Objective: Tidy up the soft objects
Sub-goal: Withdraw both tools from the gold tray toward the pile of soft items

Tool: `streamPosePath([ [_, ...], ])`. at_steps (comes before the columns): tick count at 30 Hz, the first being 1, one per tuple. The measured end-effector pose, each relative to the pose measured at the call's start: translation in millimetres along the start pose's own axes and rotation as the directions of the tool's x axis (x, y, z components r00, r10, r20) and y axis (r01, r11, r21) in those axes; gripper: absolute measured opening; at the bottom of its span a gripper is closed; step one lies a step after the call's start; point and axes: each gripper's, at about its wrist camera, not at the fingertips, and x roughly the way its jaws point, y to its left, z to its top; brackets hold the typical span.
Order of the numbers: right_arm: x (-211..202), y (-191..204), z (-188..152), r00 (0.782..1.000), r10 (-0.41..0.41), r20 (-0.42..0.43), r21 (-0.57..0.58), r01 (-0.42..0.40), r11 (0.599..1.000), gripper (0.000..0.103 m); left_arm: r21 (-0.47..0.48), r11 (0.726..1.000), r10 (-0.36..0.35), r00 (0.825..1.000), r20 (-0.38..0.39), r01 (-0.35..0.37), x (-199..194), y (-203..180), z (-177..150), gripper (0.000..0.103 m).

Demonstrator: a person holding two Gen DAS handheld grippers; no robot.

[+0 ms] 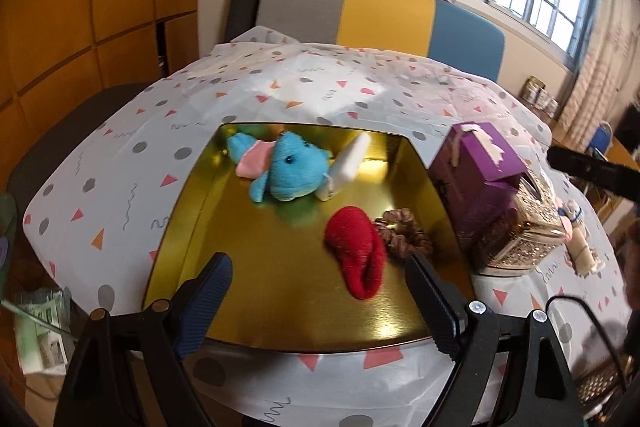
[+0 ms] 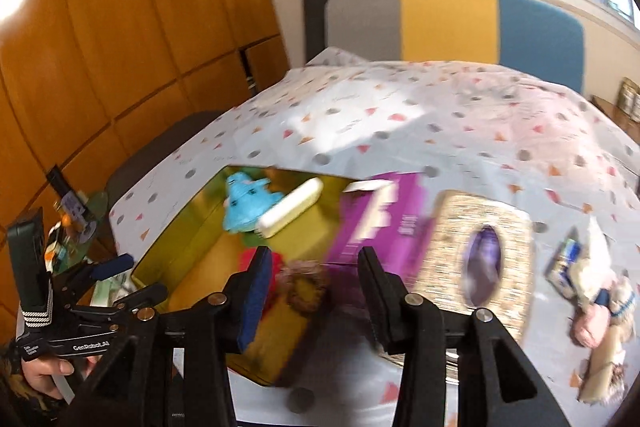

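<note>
Left wrist view: the left claw (image 1: 318,301) hangs wide open and empty over the gold tray (image 1: 192,223) on the patterned tabletop (image 1: 132,163). In the tray lie a blue plush elephant (image 1: 288,173), a red sock (image 1: 358,253) and, touching it, a brown scrunchie (image 1: 406,233). A purple box (image 1: 478,179) stands just beside the tray.

Right wrist view: blurred; the right claw (image 2: 316,301) is open, empty, above the scrunchie (image 2: 306,285).
</note>
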Motion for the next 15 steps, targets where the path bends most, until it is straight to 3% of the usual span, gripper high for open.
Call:
streamPosePath([
  [7,-38,-62,-12,0.990,-0.133,0.047,0.113,0.127,0.985,0.045,0.057,0.998,-0.030,1.000,-0.001,0.030,-3,-23,1,0.089],
  [15,-74,-146,-35,0.945,-0.323,0.048,0.308,0.294,0.905,0.045,0.115,0.991,-0.074,0.997,-0.005,0.074,-6,-49,7,0.089],
])
